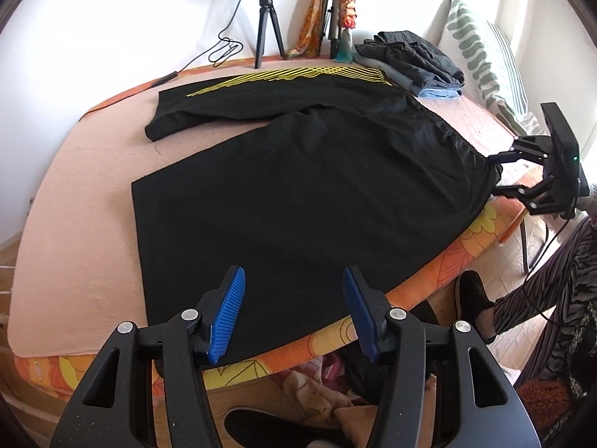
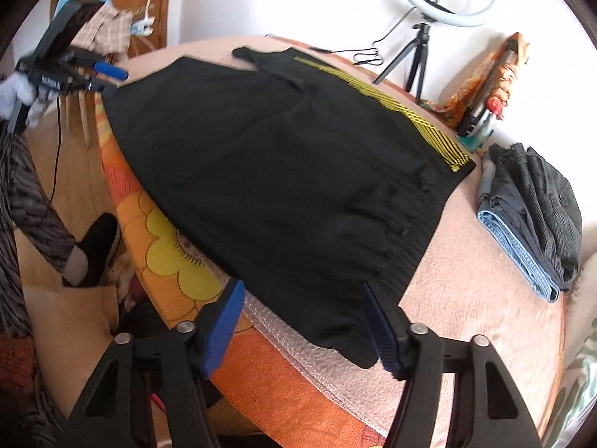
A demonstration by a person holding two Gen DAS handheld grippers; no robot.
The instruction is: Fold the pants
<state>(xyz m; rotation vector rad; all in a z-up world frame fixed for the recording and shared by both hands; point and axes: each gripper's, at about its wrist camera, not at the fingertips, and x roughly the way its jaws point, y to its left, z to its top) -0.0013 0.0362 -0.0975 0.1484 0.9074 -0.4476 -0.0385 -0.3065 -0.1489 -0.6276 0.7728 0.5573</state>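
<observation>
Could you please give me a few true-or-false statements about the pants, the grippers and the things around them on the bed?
1. The black pants lie spread on the bed. True.
2. The left gripper is clamped on the hem. False: its jaws stand open above the fabric.
3. The right gripper is open at the waistband corner. True.
4. The yellow stripes run along the near leg. False: they are on the far leg.
5. A stack of folded clothes lies beside the waistband. True.

Black left gripper [image 1: 294, 313] frame with 2 ribbed blue pads (silver screws), zebra-striped trousers [image 1: 559, 283], black shoe [image 1: 474, 295].
</observation>
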